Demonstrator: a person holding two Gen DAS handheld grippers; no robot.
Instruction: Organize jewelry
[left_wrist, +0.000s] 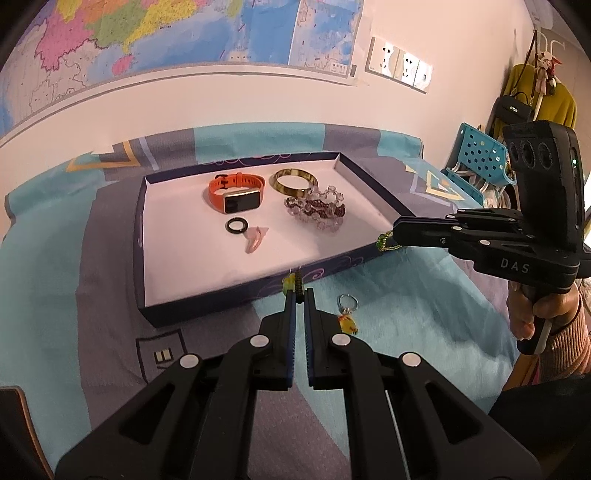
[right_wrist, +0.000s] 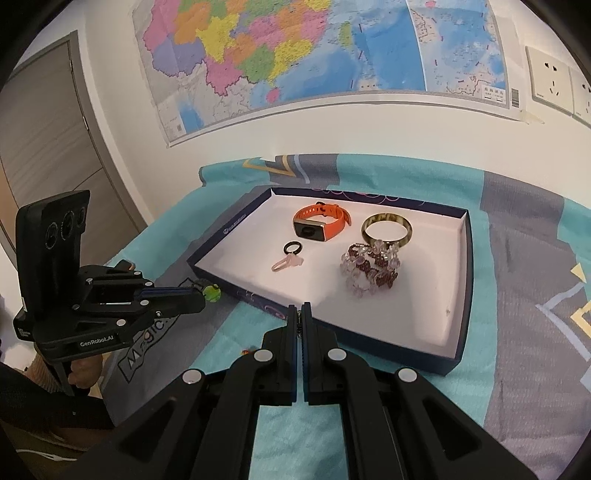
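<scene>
A dark blue tray (left_wrist: 258, 284) (right_wrist: 466, 258) with a white floor holds an orange smartwatch (left_wrist: 234, 192) (right_wrist: 319, 221), a bangle (left_wrist: 293, 180) (right_wrist: 386, 229), a purple bead bracelet (left_wrist: 317, 208) (right_wrist: 371, 269), a black ring (left_wrist: 235, 225) (right_wrist: 291, 248) and a pink clip (left_wrist: 255, 240) (right_wrist: 286, 263). My left gripper (left_wrist: 299, 293) (right_wrist: 203, 291) is shut on a green-beaded piece (left_wrist: 293, 281) (right_wrist: 211, 292) at the tray's near rim. My right gripper (right_wrist: 300, 308) (left_wrist: 393, 236) is shut on a green bead chain (left_wrist: 384, 242) by the tray's right corner.
A yellow keychain (left_wrist: 349, 317) lies on the teal and grey cloth (left_wrist: 406, 325) right of my left fingers. A blue perforated rack (left_wrist: 480, 158) stands at the far right. A map covers the wall behind.
</scene>
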